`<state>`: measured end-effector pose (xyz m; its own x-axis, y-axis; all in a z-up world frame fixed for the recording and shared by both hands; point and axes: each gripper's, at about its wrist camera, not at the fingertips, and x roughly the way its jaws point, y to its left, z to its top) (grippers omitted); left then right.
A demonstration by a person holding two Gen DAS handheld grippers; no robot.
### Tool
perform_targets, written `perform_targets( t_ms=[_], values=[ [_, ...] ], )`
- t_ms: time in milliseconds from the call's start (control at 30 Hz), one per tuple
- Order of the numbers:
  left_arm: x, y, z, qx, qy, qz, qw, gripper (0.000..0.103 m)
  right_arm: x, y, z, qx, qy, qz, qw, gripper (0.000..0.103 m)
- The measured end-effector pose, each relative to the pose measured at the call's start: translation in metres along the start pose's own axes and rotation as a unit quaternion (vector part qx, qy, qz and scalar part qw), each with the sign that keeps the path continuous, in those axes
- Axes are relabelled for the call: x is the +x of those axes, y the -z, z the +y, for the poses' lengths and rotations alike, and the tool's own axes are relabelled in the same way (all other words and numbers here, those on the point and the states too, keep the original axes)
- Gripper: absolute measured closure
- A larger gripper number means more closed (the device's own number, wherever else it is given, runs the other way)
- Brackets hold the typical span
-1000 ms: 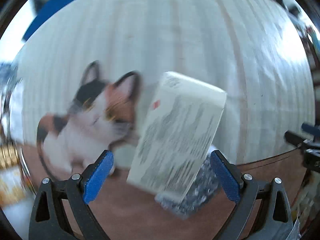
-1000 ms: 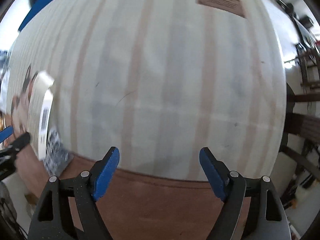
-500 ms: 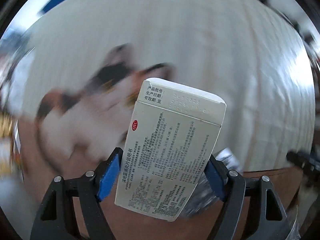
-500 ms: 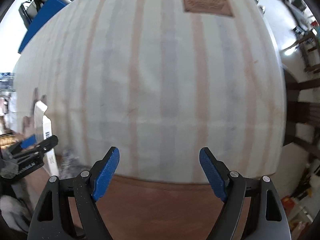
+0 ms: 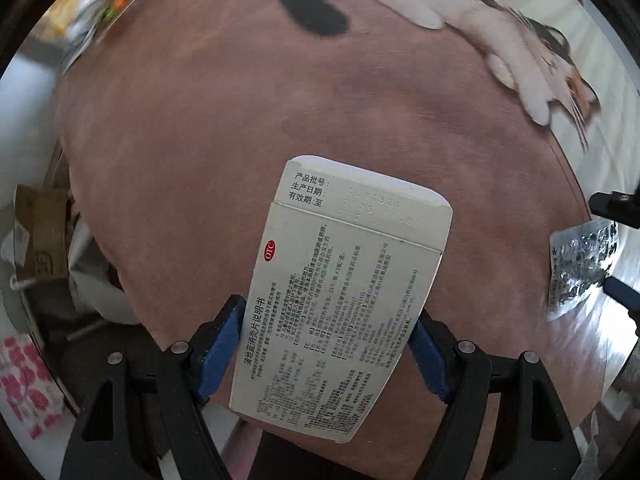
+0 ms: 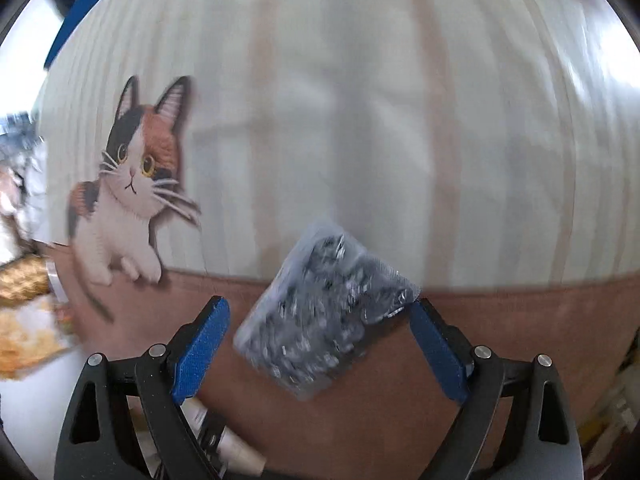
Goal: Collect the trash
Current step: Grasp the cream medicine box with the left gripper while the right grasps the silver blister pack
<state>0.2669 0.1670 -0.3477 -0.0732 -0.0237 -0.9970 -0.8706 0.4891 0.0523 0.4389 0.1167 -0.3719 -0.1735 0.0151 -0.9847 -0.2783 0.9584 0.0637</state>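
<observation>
My left gripper (image 5: pixel 326 344) is shut on a white medicine box (image 5: pixel 344 288) with Chinese print, held above the brown band of the tablecloth (image 5: pixel 240 120). A silver foil blister pack (image 6: pixel 324 316) lies on the cloth between the open fingers of my right gripper (image 6: pixel 320 344); its right corner is near the right pad (image 6: pixel 436 352), and I cannot tell whether they touch. The pack also shows at the right edge of the left wrist view (image 5: pixel 580 268), with the right gripper's fingers around it.
The tablecloth has a striped cream area (image 6: pixel 360 100) and a calico cat picture (image 6: pixel 128 184). A cardboard box (image 5: pixel 40 240) and white bags sit below the table's left edge. Yellow packets (image 6: pixel 24 320) lie at the left.
My left gripper shut on the medicine box, lifted it and swung left over the brown band. My right gripper moved left and now straddles the foil pack.
</observation>
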Motion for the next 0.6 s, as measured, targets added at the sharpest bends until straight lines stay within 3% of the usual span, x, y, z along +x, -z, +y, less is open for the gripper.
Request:
perform_targets(
  t_ms=[67,167,267,300,333,367,400,500,600],
  values=[
    [-0.002,0.003,0.006,-0.003,0.005,0.0,1.0,0.027,0.002,0.007,0.02,-0.05,0.04,-0.024,0.998,0.011],
    [-0.002,0.002,0.007,-0.005,0.008,-0.001,1.0,0.027,-0.004,0.028,0.053,-0.177,0.072,-0.088,0.978,0.031],
    [-0.002,0.002,0.011,-0.011,0.017,-0.001,0.9998,0.026,-0.007,0.05,0.08,-0.344,0.115,-0.124,0.924,0.04],
    [0.004,0.002,0.032,-0.014,0.019,-0.001,0.9997,0.026,-0.007,0.052,0.08,-0.362,0.114,-0.114,0.918,0.04],
    [0.008,0.005,0.043,-0.019,0.023,0.001,0.9996,0.025,-0.012,0.05,0.073,-0.353,0.092,-0.098,0.926,0.04],
    [0.01,0.006,0.049,-0.025,0.03,0.003,0.9992,0.024,-0.019,0.046,0.063,-0.327,0.059,-0.089,0.939,0.029],
    [0.013,0.008,0.053,-0.031,0.037,0.006,0.9988,0.024,-0.026,0.041,0.053,-0.3,0.031,-0.083,0.95,0.012],
    [0.013,0.007,0.057,-0.03,0.041,0.006,0.9987,0.024,-0.029,0.028,0.014,-0.187,-0.013,-0.043,0.981,0.009],
    [0.014,0.005,0.062,-0.031,0.041,0.011,0.9986,0.024,-0.01,0.025,0.002,-0.163,-0.016,-0.017,0.986,0.007]
  ],
)
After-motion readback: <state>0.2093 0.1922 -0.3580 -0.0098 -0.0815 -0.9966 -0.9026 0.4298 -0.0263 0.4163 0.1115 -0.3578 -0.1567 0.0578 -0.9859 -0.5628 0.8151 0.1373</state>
